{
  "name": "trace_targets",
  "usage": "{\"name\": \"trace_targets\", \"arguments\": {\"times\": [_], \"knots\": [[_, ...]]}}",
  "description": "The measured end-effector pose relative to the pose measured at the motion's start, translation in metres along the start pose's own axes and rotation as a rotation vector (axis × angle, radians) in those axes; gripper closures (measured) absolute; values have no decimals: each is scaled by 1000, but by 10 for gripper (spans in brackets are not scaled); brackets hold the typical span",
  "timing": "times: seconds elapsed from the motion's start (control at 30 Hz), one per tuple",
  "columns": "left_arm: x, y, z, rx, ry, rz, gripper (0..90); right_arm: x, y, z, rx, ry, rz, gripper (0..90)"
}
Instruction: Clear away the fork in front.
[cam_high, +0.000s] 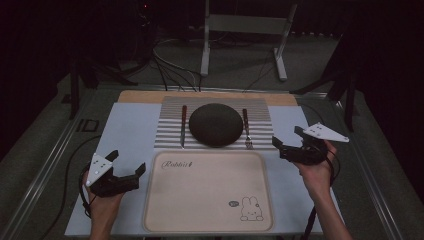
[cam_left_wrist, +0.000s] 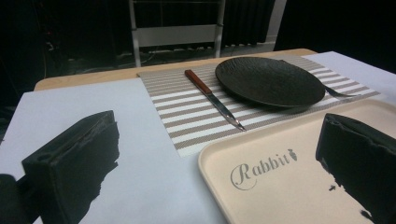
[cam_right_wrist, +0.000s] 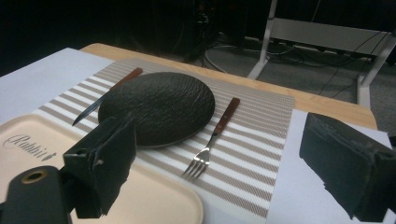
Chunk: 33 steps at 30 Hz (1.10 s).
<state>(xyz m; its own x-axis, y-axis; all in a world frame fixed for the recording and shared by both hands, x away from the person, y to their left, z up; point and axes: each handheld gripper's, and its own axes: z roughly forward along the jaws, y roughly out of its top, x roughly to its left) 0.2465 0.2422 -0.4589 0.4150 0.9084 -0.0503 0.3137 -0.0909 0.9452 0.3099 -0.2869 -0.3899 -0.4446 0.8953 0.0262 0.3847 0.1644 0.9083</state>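
Nearest you, the cream rabbit tray (cam_high: 207, 192) lies bare on the desk (cam_high: 127, 130), and everything else is best placed from it. Your left gripper (cam_high: 127, 165) hovers just off the tray's left edge, its fingers (cam_left_wrist: 74, 163) spread wide and holding nothing. Your right gripper (cam_high: 287, 142) hangs beyond the tray's far right corner, fingers (cam_right_wrist: 105, 161) likewise apart and empty, aimed toward the fork.

Just past the tray's far edge lies the striped placemat (cam_high: 167, 135). On it, behind the tray's middle, rests the dark plate (cam_high: 216, 124); the knife (cam_high: 183, 125) lies behind the tray's left half with its red-brown handle pointing away, and the fork (cam_high: 246, 128) lies behind the right half, tines toward the tray.

You look to be at the approach, before any pickup: nothing has been grasped. The likely job is moving the setting onto the tray. Your right gripper is closest to the fork, so the next move calls for lowering it over the slim handle, fingers straddling it squarely, then closing low against the mat, since the flat handle offers little to grip.
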Motion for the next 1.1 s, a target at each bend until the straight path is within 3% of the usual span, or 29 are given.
{"name": "trace_targets", "arguments": {"times": [0.27, 0.67, 0.93, 1.1], "knots": [[0, 0, 0, 2, 0, 3, 0, 2, 16, 20, 30, -13, -12, 108], [0, 0, 1, 3, 3, 7, 0, -5, 31, 53, 78, -3, 35, 108], [-1, 0, 2, 9, 3, 13, 0, -10, 36, 66, 37, 9, 37, 108], [-1, 0, 2, 8, 3, 13, 0, -14, 38, 76, 58, 7, 45, 108]]}}
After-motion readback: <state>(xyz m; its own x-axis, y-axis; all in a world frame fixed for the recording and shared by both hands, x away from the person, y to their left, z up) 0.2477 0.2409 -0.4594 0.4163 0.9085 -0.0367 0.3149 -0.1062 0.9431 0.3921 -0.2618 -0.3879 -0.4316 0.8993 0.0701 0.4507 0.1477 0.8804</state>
